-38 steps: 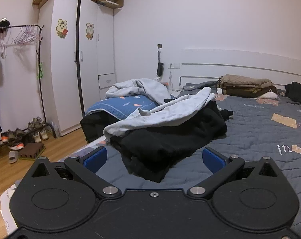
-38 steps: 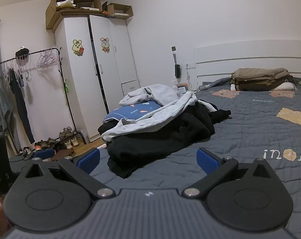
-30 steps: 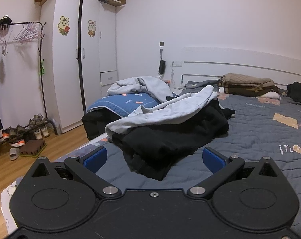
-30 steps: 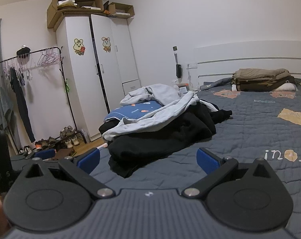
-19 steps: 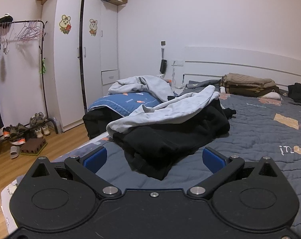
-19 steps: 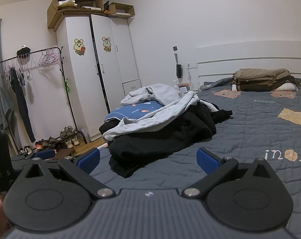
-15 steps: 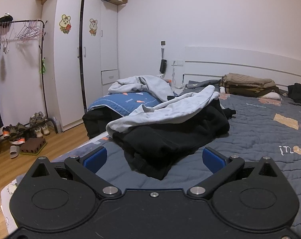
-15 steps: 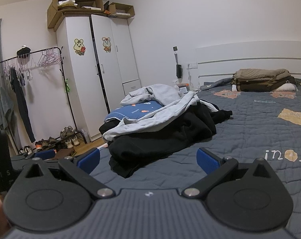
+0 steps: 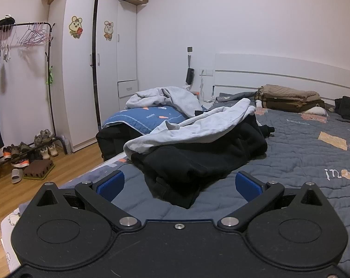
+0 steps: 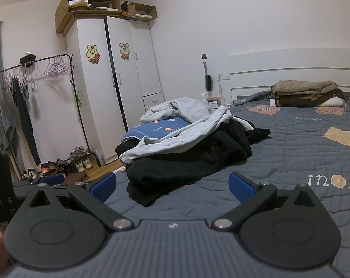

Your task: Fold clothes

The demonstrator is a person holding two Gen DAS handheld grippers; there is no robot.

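A heap of clothes lies on the bed's left side. A pale grey garment drapes over a crumpled black garment. Behind them a second grey garment rests on a folded blue quilt. My left gripper is open just short of the black garment's near hem, nothing between its blue pads. My right gripper is open too, a little short of the same hem. The left gripper's body shows at the right wrist view's left edge.
The grey quilted bedspread stretches right. Folded brown bedding and a dark garment lie by the white headboard. A white wardrobe, clothes rack and shoe rack stand left on the wooden floor.
The left wrist view has shifted slightly, the clothes heap sitting a touch lower and nearer. The right gripper has barely moved. Both grippers stay open.
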